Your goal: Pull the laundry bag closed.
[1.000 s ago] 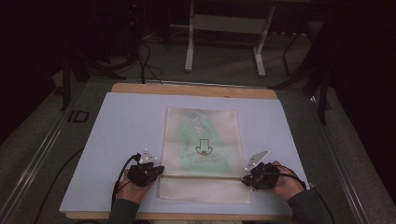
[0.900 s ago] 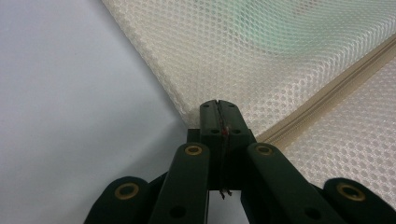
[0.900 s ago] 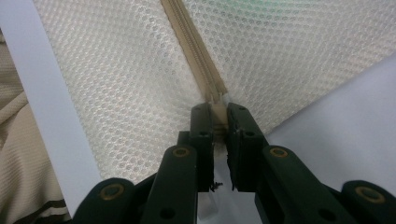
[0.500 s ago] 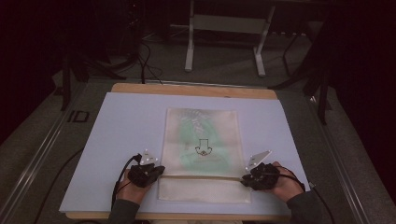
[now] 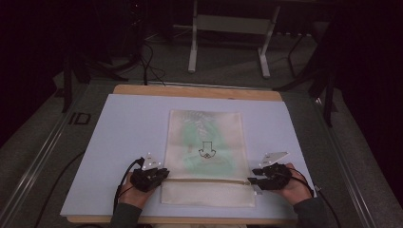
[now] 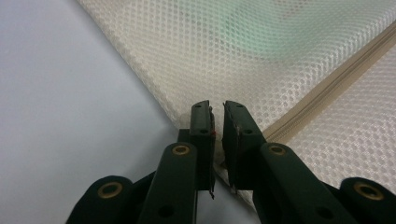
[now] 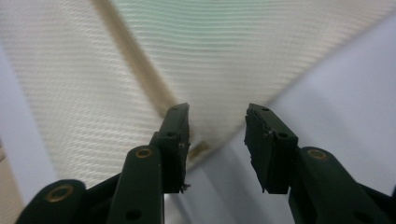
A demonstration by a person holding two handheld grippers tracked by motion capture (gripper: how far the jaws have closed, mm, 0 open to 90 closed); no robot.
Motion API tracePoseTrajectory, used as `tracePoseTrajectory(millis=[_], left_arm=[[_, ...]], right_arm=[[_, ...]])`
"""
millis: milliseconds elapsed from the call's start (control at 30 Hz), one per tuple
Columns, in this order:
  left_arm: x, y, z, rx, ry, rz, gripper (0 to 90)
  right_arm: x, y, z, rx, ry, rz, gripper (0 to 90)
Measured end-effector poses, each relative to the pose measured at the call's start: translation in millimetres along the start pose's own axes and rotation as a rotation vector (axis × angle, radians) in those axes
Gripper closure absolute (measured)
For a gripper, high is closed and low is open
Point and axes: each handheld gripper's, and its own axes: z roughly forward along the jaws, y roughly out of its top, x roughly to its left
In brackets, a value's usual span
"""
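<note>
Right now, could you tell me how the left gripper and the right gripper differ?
The left gripper shows a narrow gap between its jaws, the right gripper a wide one. Both have just been opening. The left sits at the mesh bag's left edge, the right at its right edge. Both sit by the zip line.

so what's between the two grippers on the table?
High view: the near end of the mesh bag, its zipper band running from the left gripper across to the right gripper. Nothing else.
</note>
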Motion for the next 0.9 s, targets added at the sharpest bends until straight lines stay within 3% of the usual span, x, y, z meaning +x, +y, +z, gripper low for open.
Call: tracePoseTrajectory(millis=[200, 533, 800, 833, 900], left_arm=[[2.2, -0.2, -4.0, -0.033, 0.02, -0.013, 80.0], [8.8, -1.7, -7.9, -0.053, 0.066, -0.043, 77.8], [17.2, -3.7, -11.0, -0.049, 0.133, -0.064, 76.6], [19.0, -4.1, -10.6, -0.04, 0.165, -0.067, 76.2], [20.9, -4.5, -10.1, -0.027, 0.188, -0.07, 74.6]], right_arm=[[-11.5, -8.3, -3.5, -0.029, -0.055, 0.084, 55.0], [-22.5, -18.6, -1.5, -0.041, -0.131, 0.134, 52.0], [-28.6, -25.9, 0.8, -0.077, -0.171, 0.163, 51.4], [-29.2, -26.5, 1.1, -0.081, -0.18, 0.163, 51.1], [-30.4, -27.6, 1.9, -0.095, -0.187, 0.175, 50.0]])
